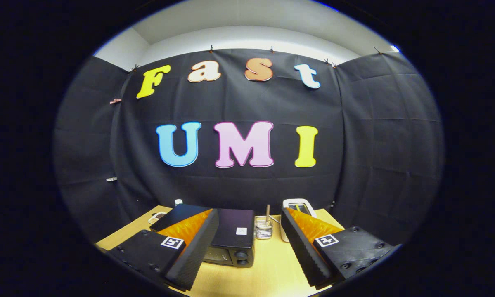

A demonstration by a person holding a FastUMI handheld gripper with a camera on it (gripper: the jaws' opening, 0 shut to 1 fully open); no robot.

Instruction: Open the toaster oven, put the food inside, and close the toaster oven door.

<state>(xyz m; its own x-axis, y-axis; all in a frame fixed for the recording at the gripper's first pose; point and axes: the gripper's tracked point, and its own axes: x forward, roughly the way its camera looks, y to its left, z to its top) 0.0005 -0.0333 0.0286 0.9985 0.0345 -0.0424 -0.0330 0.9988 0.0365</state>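
The claw [247,243] was held level, looking straight ahead along its two fingers. The fingers stood wide apart, with a broad gap between them and nothing pressed between their inner faces. The left finger [189,251] angled inward from its base toward its tip, and the right finger [303,247] mirrored it from the other side, so the two formed an open V pointing away. Ribbed pads lined the inner faces of both. Each finger carried a small square marker on its upper surface near the base. Neither finger touched anything.
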